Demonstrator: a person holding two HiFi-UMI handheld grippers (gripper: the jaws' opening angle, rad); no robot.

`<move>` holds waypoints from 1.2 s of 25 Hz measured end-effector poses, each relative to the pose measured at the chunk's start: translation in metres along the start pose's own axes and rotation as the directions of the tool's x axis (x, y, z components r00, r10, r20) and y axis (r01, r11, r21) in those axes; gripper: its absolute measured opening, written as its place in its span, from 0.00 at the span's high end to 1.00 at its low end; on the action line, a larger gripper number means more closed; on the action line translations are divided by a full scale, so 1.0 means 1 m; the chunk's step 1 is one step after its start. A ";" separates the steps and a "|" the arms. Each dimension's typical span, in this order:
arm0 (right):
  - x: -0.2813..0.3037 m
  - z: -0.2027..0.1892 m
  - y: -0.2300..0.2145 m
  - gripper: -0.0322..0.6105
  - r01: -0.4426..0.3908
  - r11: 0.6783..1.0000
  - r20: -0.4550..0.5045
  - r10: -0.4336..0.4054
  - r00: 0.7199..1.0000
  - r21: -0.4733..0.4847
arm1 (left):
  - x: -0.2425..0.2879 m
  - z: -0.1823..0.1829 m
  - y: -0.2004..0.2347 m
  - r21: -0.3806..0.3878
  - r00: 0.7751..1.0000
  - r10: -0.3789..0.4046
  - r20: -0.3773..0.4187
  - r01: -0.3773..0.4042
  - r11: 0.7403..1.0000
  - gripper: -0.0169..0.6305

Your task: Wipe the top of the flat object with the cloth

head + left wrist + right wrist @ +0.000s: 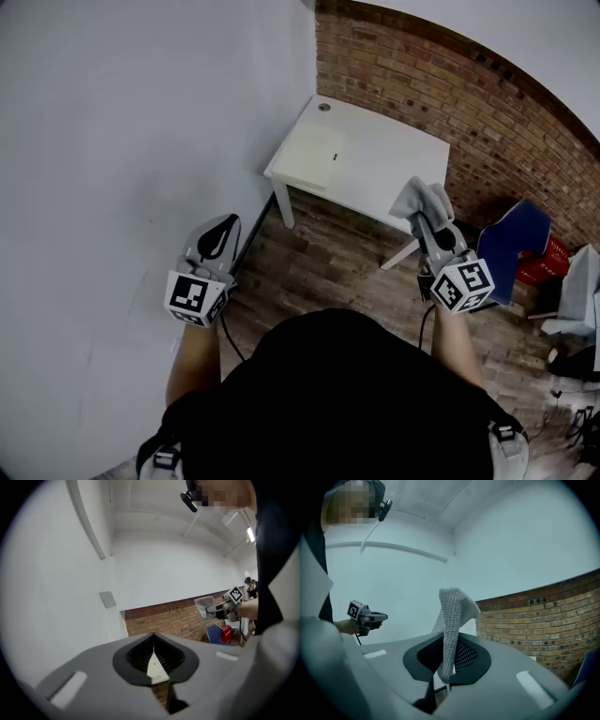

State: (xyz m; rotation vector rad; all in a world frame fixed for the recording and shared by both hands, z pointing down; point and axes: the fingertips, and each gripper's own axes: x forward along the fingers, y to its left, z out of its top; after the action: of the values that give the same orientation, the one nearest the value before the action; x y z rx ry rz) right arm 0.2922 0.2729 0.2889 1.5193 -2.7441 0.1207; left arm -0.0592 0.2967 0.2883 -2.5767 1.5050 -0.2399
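Observation:
A flat cream object [314, 150] lies on the left part of a white table [394, 164] in the corner, well ahead of me. My right gripper [420, 222] is held up in the air, shut on a grey knitted cloth [422, 199]. In the right gripper view the cloth [452, 616] stands up from between the jaws of that gripper [448, 654]. My left gripper [224, 225] hovers near the white wall with its jaws together and nothing in them; the left gripper view shows this gripper [153, 644] the same way. Both grippers are short of the table.
A white wall [141, 122] runs along the left and a brick wall [441, 84] stands behind the table. A blue chair [514, 246] and a red crate [551, 261] sit at the right on the wooden floor [309, 267].

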 end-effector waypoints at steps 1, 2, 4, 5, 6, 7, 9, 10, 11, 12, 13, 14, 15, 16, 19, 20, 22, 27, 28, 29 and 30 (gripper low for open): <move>0.001 -0.003 -0.003 0.93 -0.001 1.000 0.003 0.001 1.000 0.000 | 0.002 -0.001 -0.002 -0.002 1.000 -0.004 0.002 0.004 1.000 0.97; 0.001 -0.005 -0.006 0.93 -0.002 1.000 0.004 0.002 1.000 0.001 | 0.004 -0.002 -0.004 -0.003 1.000 -0.007 0.002 0.007 1.000 0.97; 0.001 -0.009 -0.010 0.93 -0.005 1.000 0.002 0.005 1.000 0.003 | 0.007 -0.004 -0.010 -0.005 1.000 -0.016 -0.001 0.016 1.000 0.97; 0.001 -0.010 -0.012 0.93 -0.008 1.000 -0.001 0.008 1.000 0.004 | 0.009 -0.004 -0.014 -0.006 1.000 -0.021 -0.004 0.021 1.000 0.97; 0.001 -0.011 -0.014 0.93 -0.011 1.000 -0.004 0.011 1.000 0.005 | 0.011 -0.004 -0.018 -0.005 1.000 -0.025 -0.006 0.025 1.000 0.97; 0.001 -0.011 -0.016 0.93 -0.014 1.000 -0.006 0.015 1.000 0.006 | 0.013 -0.003 -0.022 -0.005 1.000 -0.027 -0.007 0.027 1.000 0.97; 0.000 -0.013 -0.021 0.93 -0.022 1.000 -0.008 0.022 1.000 0.008 | 0.017 -0.002 -0.028 -0.005 1.000 -0.027 -0.005 0.027 1.000 0.97; -0.001 -0.014 -0.023 0.93 -0.026 1.000 -0.006 0.026 1.000 0.012 | 0.018 -0.001 -0.031 -0.005 1.000 -0.025 -0.003 0.025 1.000 0.97; -0.002 -0.015 -0.027 0.93 -0.027 1.000 -0.004 0.027 1.000 0.017 | 0.019 0.000 -0.034 -0.005 1.000 -0.024 -0.003 0.024 1.000 0.97; -0.002 -0.015 -0.031 0.93 -0.025 1.000 -0.003 0.025 1.000 0.020 | 0.020 0.001 -0.037 -0.005 1.000 -0.023 -0.002 0.023 1.000 0.97; -0.002 -0.016 -0.036 0.93 -0.021 1.000 -0.004 0.021 1.000 0.019 | 0.022 0.002 -0.040 -0.005 1.000 -0.022 -0.003 0.022 1.000 0.97; -0.002 -0.016 -0.040 0.93 -0.018 1.000 -0.005 0.018 1.000 0.018 | 0.023 0.002 -0.043 -0.006 1.000 -0.020 -0.007 0.020 1.000 0.97; -0.002 -0.017 -0.045 0.93 -0.018 1.000 -0.006 0.018 1.000 0.019 | 0.025 0.002 -0.047 -0.008 1.000 -0.017 -0.011 0.017 1.000 0.97; -0.002 -0.017 -0.049 0.93 -0.021 1.000 -0.007 0.021 1.000 0.021 | 0.027 0.002 -0.051 -0.008 1.000 -0.014 -0.013 0.014 1.000 0.97; -0.005 -0.016 -0.062 0.93 -0.035 0.999 -0.006 0.035 0.999 0.023 | 0.034 0.004 -0.063 -0.010 1.000 -0.002 -0.014 0.002 1.000 0.97; -0.006 -0.016 -0.067 0.93 -0.039 0.999 -0.008 0.040 0.999 0.023 | 0.036 0.005 -0.066 -0.012 1.000 0.005 -0.016 -0.005 1.000 0.97; -0.009 -0.017 -0.075 0.93 -0.046 0.999 -0.015 0.047 0.999 0.021 | 0.039 0.006 -0.074 -0.016 1.000 0.014 -0.020 -0.015 1.000 0.97; -0.016 -0.022 -0.094 0.93 -0.060 0.998 -0.021 0.061 0.998 0.032 | 0.044 0.006 -0.096 -0.015 0.999 0.025 -0.037 -0.025 1.000 0.97; -0.017 -0.024 -0.097 0.93 -0.066 0.997 -0.022 0.067 0.998 0.035 | 0.044 0.005 -0.100 -0.013 0.999 0.027 -0.042 -0.028 1.000 0.97; -0.018 -0.026 -0.099 0.93 -0.071 0.997 -0.025 0.072 0.997 0.037 | 0.045 0.005 -0.104 -0.012 0.998 0.030 -0.047 -0.031 0.999 0.97; -0.020 -0.029 -0.101 0.93 -0.075 0.996 -0.031 0.077 0.997 0.038 | 0.044 0.003 -0.107 -0.014 0.998 0.035 -0.052 -0.036 0.999 0.97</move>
State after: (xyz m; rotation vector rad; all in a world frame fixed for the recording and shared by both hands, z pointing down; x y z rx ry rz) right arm 0.3874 0.2381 0.3235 1.4079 -2.7899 0.1957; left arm 0.0533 0.3104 0.3098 -2.5722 1.5742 -0.2946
